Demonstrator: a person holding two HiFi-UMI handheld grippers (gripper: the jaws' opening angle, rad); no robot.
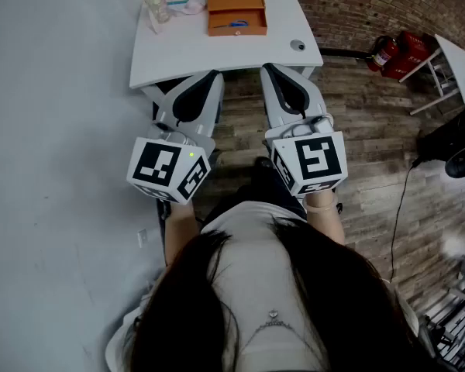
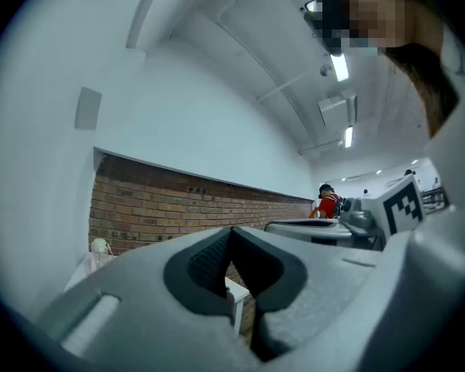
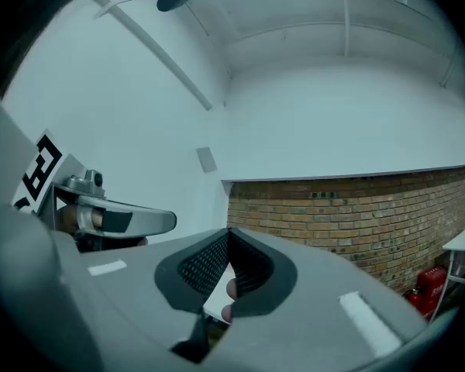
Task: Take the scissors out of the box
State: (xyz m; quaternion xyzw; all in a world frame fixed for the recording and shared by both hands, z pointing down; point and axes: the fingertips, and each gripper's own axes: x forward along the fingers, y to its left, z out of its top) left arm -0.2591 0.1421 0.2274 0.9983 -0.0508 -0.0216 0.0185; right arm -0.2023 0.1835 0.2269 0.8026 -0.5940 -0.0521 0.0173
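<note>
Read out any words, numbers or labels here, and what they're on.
No readable words or numbers anywhere.
On the left marker cube and right marker cube: black-and-white square patterns only, no text.
On the orange box: no print visible.
On the red extinguisher: any label too small to read.

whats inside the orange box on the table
A blue-handled item, apparently the scissors, lies in the open front section of the orange box. The rear section is covered by the orange top, so anything beneath cannot be seen.

The box [image 1: 236, 6] sits on the counter [image 1: 178, 49], scissors [image 1: 236, 25] in it. My left tool [image 1: 211, 77] and right tool [image 1: 271, 71] stand abreast before it.
</note>
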